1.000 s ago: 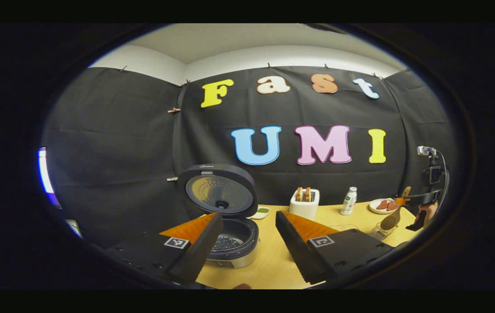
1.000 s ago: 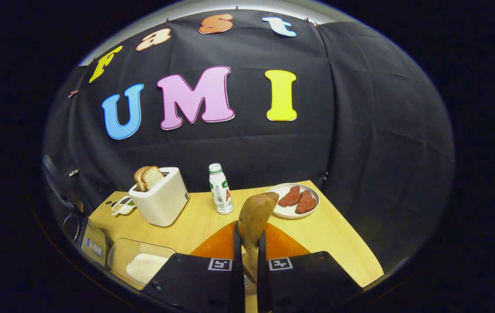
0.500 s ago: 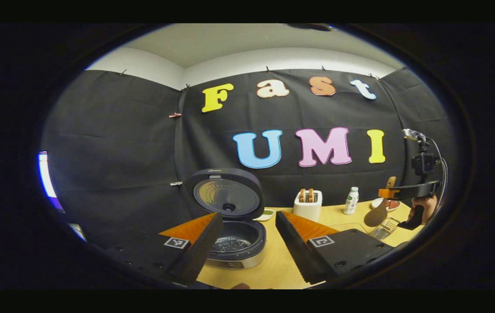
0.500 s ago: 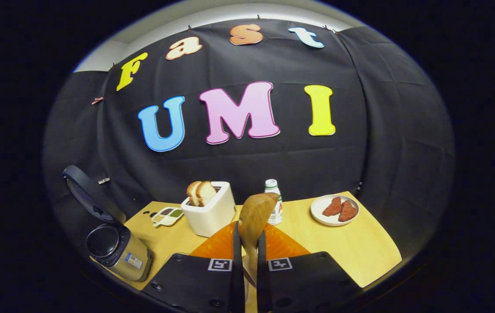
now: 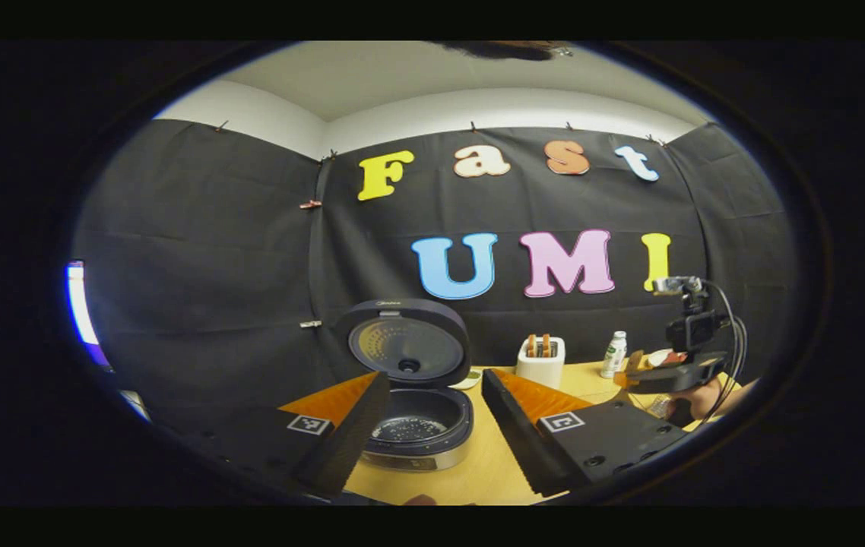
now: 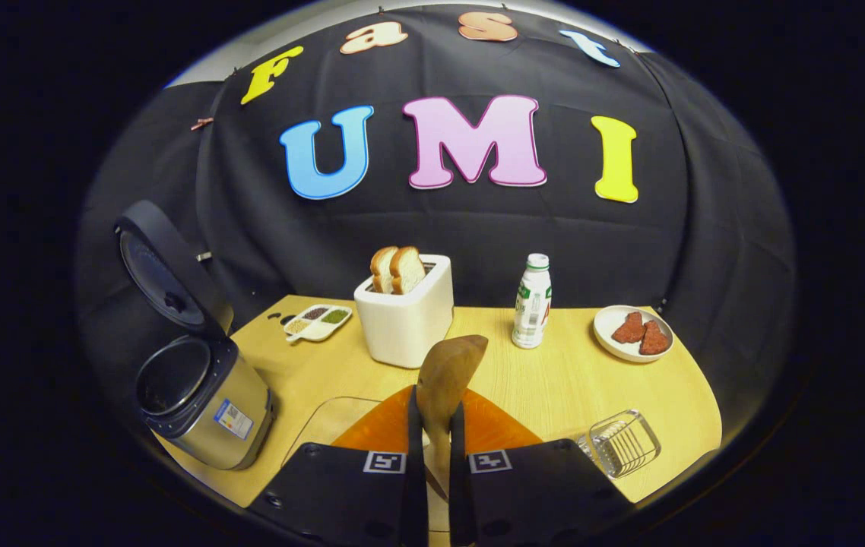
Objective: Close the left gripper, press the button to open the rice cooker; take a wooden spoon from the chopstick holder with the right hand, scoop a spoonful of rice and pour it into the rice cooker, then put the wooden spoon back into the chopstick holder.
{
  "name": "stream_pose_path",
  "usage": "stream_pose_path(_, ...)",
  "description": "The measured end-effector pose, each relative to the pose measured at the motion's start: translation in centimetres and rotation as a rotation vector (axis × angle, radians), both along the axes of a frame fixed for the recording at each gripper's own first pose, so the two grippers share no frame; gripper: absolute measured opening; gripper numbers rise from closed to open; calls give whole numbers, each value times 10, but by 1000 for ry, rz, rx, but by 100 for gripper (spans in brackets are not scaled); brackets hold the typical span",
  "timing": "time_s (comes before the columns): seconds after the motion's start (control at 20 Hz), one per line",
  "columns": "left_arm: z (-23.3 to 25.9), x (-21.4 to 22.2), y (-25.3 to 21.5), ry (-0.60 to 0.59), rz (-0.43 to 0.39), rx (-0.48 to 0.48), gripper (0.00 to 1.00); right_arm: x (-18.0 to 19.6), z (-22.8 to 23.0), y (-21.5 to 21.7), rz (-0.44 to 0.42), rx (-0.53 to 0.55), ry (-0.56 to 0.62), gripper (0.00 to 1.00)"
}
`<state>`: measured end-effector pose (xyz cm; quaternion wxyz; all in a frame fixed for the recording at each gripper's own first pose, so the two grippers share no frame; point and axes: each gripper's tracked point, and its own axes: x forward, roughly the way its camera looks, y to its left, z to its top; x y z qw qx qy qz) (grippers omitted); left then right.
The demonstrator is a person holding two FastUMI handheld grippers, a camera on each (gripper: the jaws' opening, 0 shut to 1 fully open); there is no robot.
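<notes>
The wooden spoon [image 6: 448, 372] is pinched between the fingers of my right gripper [image 6: 436, 433], both fingers pressing on its neck, so the bowl stands up and forward of the tips, over the worktop [image 6: 554, 380] and in front of the toaster [image 6: 404, 315]. I judge it light and stiff, with smooth wood that could twist in a narrow pinch; holding it low on the neck, close to the bowl, should keep it from swinging once rice loads it, though grains will spill if I tilt it. Whether the bowl holds rice now I cannot tell, since I see only its back. A clear container [image 6: 326, 425] lies just below and left of the spoon, partly hidden by my fingers. The rice cooker [image 6: 201, 403] stands well to the left of the spoon, its lid [image 6: 163, 270] thrown up and the pot open. The wire chopstick holder [image 6: 622, 441] sits to the right of the spoon near the worktop's front edge, the bottle [image 6: 533, 301] and the plate of meat [image 6: 634, 334] beyond it. My left gripper [image 5: 432, 425] hangs with its fingers wide apart and empty, the open cooker [image 5: 421, 425] just ahead between them.
</notes>
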<state>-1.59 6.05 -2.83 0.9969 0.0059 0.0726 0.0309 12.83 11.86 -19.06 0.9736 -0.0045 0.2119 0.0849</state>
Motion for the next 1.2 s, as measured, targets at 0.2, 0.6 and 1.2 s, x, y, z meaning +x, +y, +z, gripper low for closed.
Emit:
stream_pose_path(0.2,-6,1,13,13,1,5,85,-7,-12,11,-10,-14,15,16)
stream_pose_path(0.6,-9,5,28,13,-1,-7,85,-27,-23,37,-79,195,133,15)
stream_pose_path(1.2,-13,3,26,24,-23,-18,87,-21,-22,27,-235,487,220,15)
